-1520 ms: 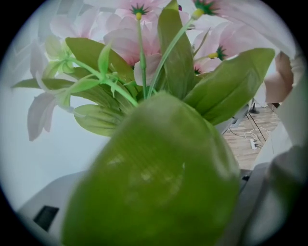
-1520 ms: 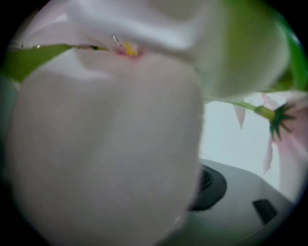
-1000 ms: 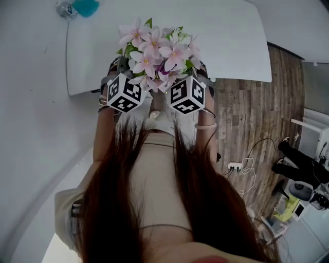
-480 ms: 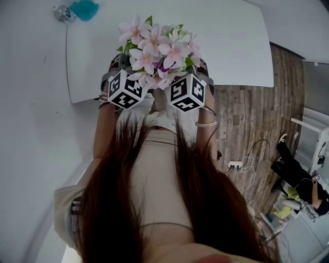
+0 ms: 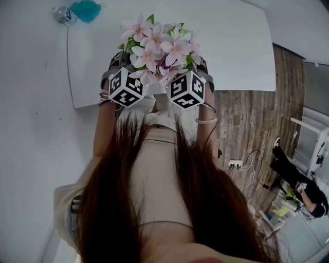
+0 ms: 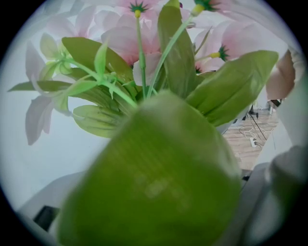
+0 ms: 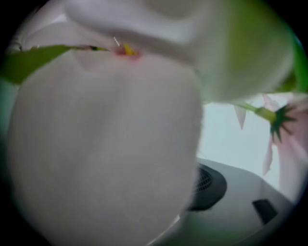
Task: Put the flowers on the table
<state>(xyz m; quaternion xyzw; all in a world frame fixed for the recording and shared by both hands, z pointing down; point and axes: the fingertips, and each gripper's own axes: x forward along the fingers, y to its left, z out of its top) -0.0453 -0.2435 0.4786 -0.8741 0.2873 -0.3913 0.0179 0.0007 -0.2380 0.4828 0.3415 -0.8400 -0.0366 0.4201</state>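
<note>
**Flowers between the two grippers, at the desk's near edge**

A white flat-topped desk (image 5: 231, 46) is filling the upper part of the head view. A brown wood-plank floor (image 5: 257, 128) is running down the right side, with a white power strip and cable (image 5: 235, 164) lying on it. A teal soft-looking object (image 5: 86, 8) and a small shiny clear object (image 5: 62, 14) are sitting together at the desk's far left corner.

The bunch of pink flowers with green leaves (image 5: 157, 51) is showing against the desk's near edge. It is sitting between the left gripper (image 5: 125, 86) and the right gripper (image 5: 187, 89) and rising above their marker cubes. Whether it is touching the desk is not readable.

In the left gripper view a broad blurred green leaf (image 6: 154, 178) is pressing close to the lens, with stems and pink blooms behind it and a strip of floor at the right. In the right gripper view a pale pink petal (image 7: 106, 144) is covering most of the frame. Beside it sits a grey housing with a round black grille (image 7: 209, 187) that the head view is not showing.

With leaf and petal masking both cameras, I cannot tell how wide either pair of jaws is standing.
</note>
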